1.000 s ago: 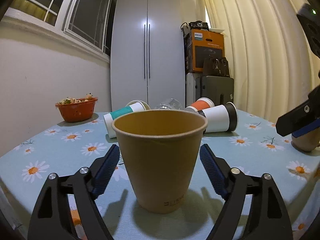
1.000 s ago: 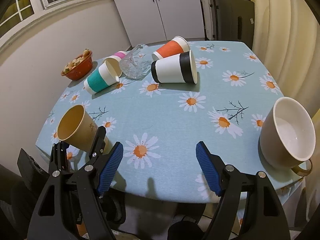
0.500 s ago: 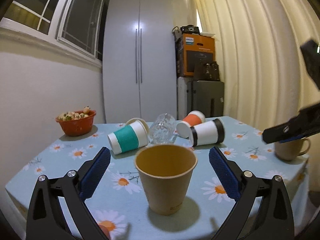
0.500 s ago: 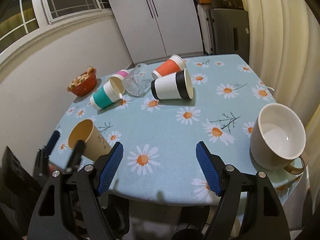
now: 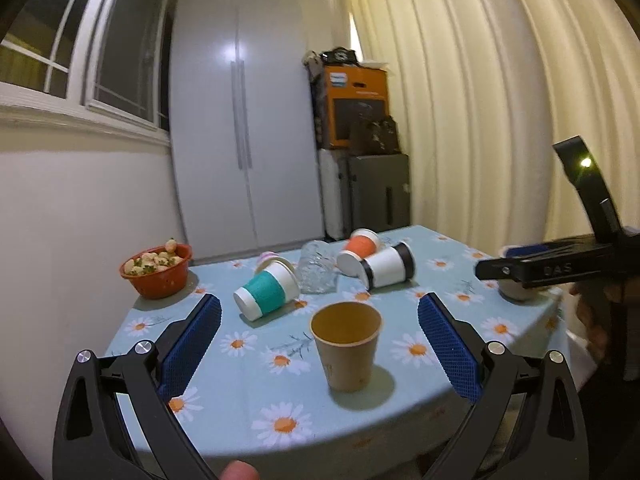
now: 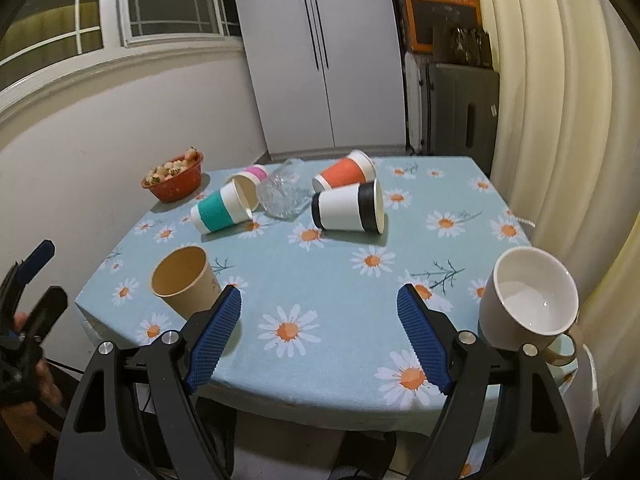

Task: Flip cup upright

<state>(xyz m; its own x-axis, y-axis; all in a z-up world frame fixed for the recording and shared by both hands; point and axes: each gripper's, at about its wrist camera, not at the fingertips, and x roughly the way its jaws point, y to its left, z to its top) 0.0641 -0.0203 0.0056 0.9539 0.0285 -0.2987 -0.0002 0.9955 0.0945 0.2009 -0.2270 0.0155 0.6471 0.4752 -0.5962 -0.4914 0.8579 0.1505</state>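
Both pairs of jaws stand wide apart and empty: the left gripper (image 5: 319, 342) hangs back from the near edge of the bench (image 6: 332, 280), the right gripper (image 6: 319, 334) likewise over its front edge.

Behind the bench an orange cardboard box (image 6: 440, 4) sits on dark cases; its printing is too blurred to read.

On the daisy-print cloth, a white ceramic mug (image 6: 530, 306) stands at the right front corner, a thin pool of clear liquid or glaze shine in its bottom; I cannot tell which. An orange bowl (image 6: 173, 178) at the far left holds small pale round foods flecked with green.

Near the left front edge the brown paper cup (image 5: 346, 346) stands upright, mouth up, empty, with a faint unreadable mark low on its side. Farther back lie tipped-over cups: white-and-black (image 6: 350, 208), teal-banded (image 6: 222, 212), orange (image 6: 346, 172), pink (image 6: 256, 171), and a clear glass tumbler (image 6: 284, 196) among them.
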